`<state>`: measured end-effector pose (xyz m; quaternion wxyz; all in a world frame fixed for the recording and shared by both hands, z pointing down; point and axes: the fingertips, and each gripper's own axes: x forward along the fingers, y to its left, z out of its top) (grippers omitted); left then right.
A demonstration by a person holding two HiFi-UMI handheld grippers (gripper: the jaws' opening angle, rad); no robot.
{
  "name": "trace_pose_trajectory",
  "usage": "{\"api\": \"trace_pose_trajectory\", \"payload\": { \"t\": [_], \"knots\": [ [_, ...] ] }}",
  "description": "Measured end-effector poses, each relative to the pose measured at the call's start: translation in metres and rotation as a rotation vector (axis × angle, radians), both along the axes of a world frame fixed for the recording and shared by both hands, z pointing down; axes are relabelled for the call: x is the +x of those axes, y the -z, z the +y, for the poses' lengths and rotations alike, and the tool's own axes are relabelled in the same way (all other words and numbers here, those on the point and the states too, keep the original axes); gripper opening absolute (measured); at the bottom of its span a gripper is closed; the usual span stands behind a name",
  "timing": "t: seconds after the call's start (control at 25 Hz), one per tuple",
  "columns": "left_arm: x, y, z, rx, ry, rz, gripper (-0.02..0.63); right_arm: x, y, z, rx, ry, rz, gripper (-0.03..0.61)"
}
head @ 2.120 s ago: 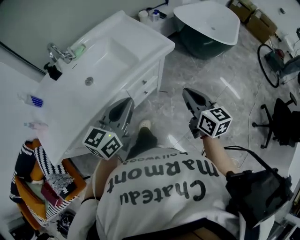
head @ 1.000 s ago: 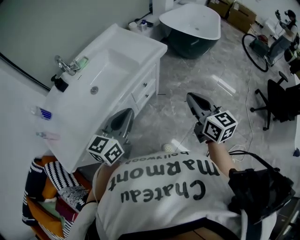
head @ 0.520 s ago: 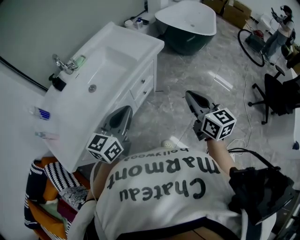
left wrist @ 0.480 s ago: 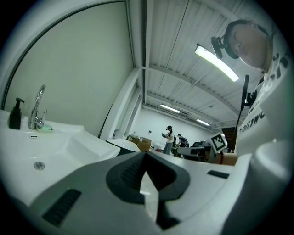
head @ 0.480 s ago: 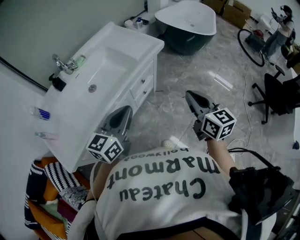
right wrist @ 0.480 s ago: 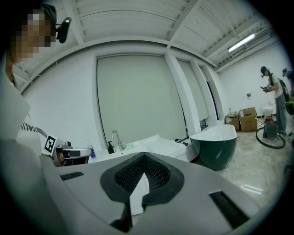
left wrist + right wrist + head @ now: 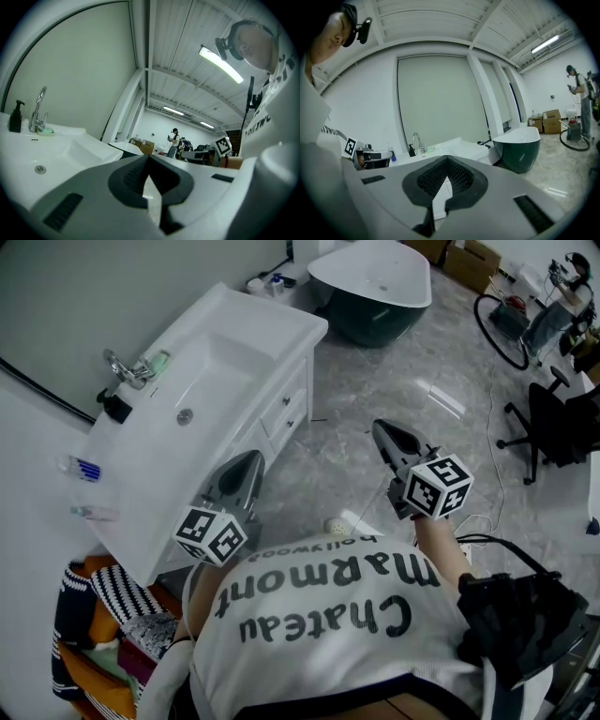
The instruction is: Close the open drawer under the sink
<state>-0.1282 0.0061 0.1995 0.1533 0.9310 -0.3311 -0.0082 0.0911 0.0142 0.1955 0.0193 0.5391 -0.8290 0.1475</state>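
Barely visible drawer (image 7: 284,416), bathtub (image 7: 375,287) cropped

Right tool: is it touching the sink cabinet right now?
Apart. The head view shows a stretch of bare floor between the right tool and the sink cabinet, so the tool hangs clear of the drawer fronts.

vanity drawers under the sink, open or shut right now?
Shut, as far as the head view shows: both drawer fronts sit flush with the cabinet face, none pulled out.
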Motion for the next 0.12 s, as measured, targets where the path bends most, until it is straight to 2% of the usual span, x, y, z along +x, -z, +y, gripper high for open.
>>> {"api": "trace_pose_trajectory", "payload": {
  "t": [0.12],
  "knots": [
    [0.0001, 0.0005, -0.0017, 0.002, 0.0, 0.0, 0.008, 0.0003, -0.0004, -0.0014, -0.002, -0.001, 0.005, 0.01]
  ]
}}
